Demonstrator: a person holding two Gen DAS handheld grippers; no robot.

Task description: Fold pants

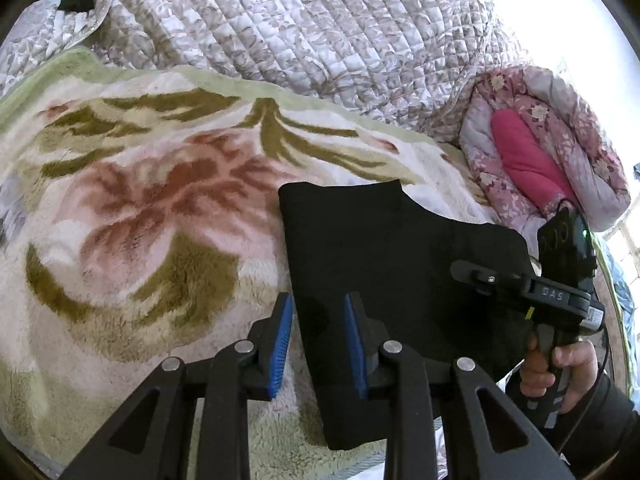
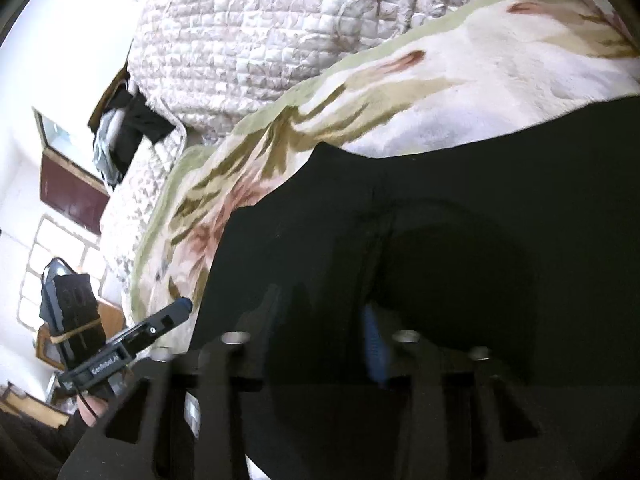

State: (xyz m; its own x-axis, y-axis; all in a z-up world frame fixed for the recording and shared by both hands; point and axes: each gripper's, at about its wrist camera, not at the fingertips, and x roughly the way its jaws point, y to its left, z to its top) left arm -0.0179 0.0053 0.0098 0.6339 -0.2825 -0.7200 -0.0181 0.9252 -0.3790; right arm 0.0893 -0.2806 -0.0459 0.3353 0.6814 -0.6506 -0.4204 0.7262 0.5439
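Left gripper, jaws parted, straddles the black pants' edge; right gripper jaw state indiscernible against dark fabric.

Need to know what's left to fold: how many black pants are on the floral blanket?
1. The black pants lie folded on the floral blanket, just ahead of the left gripper. More could be hidden beyond the views.

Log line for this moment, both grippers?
left gripper: open, straddling pants edge | right gripper: cannot tell | blanket

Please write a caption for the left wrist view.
Open left tool over folded black pants on a floral blanket.
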